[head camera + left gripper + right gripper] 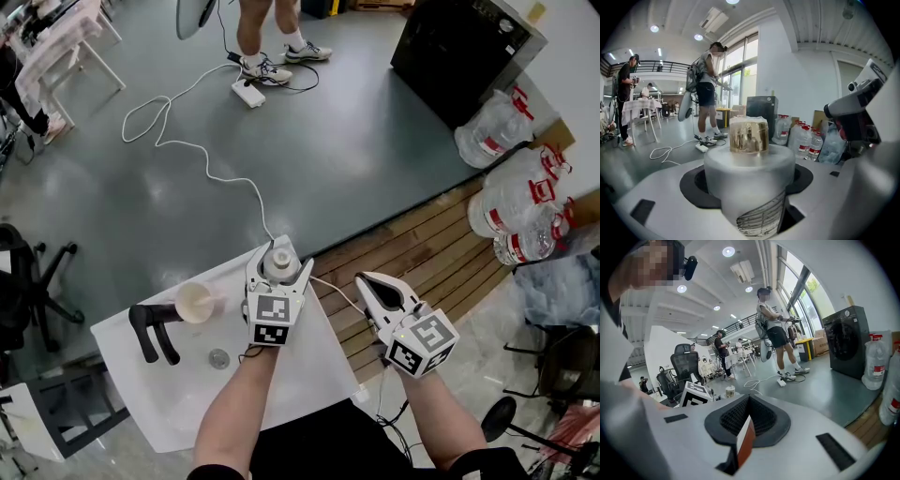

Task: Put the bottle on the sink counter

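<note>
Bottle (pixel 749 168) stands upright, clamped in the left gripper (pixel 278 276) over the sink (pixel 305 370) rim, seemingly for setting down, while the right gripper (pixel 367 281) hangs closed, empty, beside the sink.

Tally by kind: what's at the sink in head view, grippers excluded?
bottle: 1
cup: 1
faucet: 1
drain: 1
Total: 4

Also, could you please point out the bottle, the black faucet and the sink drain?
bottle (pixel 749 176): left gripper view, on its frosted body.
black faucet (pixel 145 328): head view, on its bent neck.
sink drain (pixel 218 357): head view, on its metal centre.
</note>
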